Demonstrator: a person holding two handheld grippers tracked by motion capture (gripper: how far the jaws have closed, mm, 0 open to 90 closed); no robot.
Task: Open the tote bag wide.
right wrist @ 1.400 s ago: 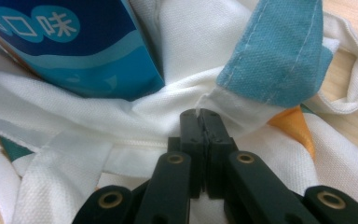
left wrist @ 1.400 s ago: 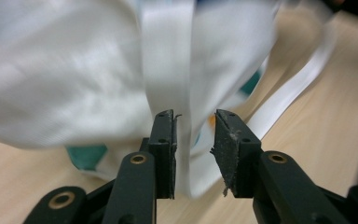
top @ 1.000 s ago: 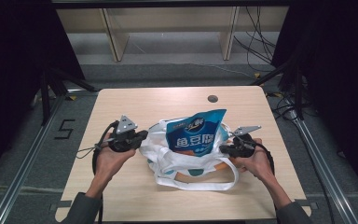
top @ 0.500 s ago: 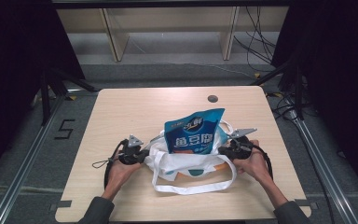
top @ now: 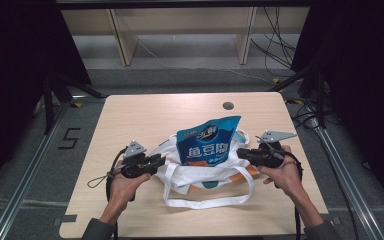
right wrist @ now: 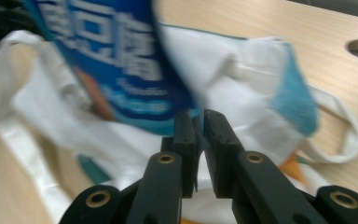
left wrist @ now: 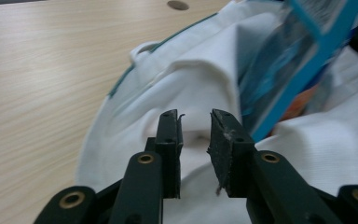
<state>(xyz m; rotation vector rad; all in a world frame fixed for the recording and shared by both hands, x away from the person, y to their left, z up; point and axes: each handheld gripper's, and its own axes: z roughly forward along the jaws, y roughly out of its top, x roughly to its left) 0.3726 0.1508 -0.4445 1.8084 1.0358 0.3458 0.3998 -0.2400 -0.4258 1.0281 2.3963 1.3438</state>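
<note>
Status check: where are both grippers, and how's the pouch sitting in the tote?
Left gripper jaws just opening, off the white tote bag. Right gripper jaws parting, narrow gap, at the tote's other side. Blue pouch upright in tote. Nothing blocking.

Blue pouch (right wrist: 116, 56) blurred, top cut off; its base hidden in tote bag (top: 200, 175).

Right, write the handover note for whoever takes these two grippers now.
Left gripper: jaws just opened, apart, white cloth of the tote bag between them, not pinched.
Right gripper: jaws just eased to a narrow gap at the bag's other rim; grip unclear.
Blue printed snack pouch stands upright in the bag mouth, mid-table.
Done: pouch partly in.
Left: probably settle it fully and gather the handles.
</note>
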